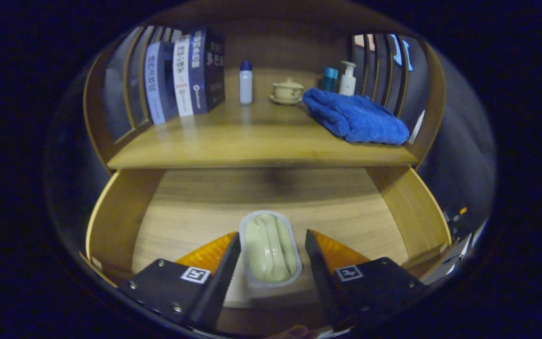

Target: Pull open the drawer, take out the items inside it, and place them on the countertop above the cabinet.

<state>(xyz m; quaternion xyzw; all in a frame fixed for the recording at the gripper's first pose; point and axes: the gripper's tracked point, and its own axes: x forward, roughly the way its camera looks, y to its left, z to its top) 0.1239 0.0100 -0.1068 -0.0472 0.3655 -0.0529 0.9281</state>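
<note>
Warm wooden cabinetry is filling the booth, its light-wood countertop (252, 141) stretching across the scene above a pulled-out wooden drawer (111, 221). Inside the drawer, a pale green, oval moulded item in a whitish rimmed tray (270, 248) is lying flat on the drawer floor, its long side running away from the camera. The hand-held gripper (272, 245) is hanging over the drawer with its jaws spread apart, one finger standing on either side of the green item; the left finger appears to be just beside the tray's rim, while the right finger is standing clear of it with bare drawer floor showing between. Whether the left finger is actually touching cannot be told.

Up on the countertop, a row of upright blue-and-white boxed books (184, 75) is leaning against the slatted wooden side at the left. A small white bottle with a dark blue cap (245, 84) is standing beside them, followed by a cream lidded ceramic cup on a saucer (287, 91). Further right, a teal-capped container (330, 79) and a white pump dispenser (347, 79) are standing at the back, just behind a crumpled blue towel (355, 117) that is resting against the right-hand slats.
</note>
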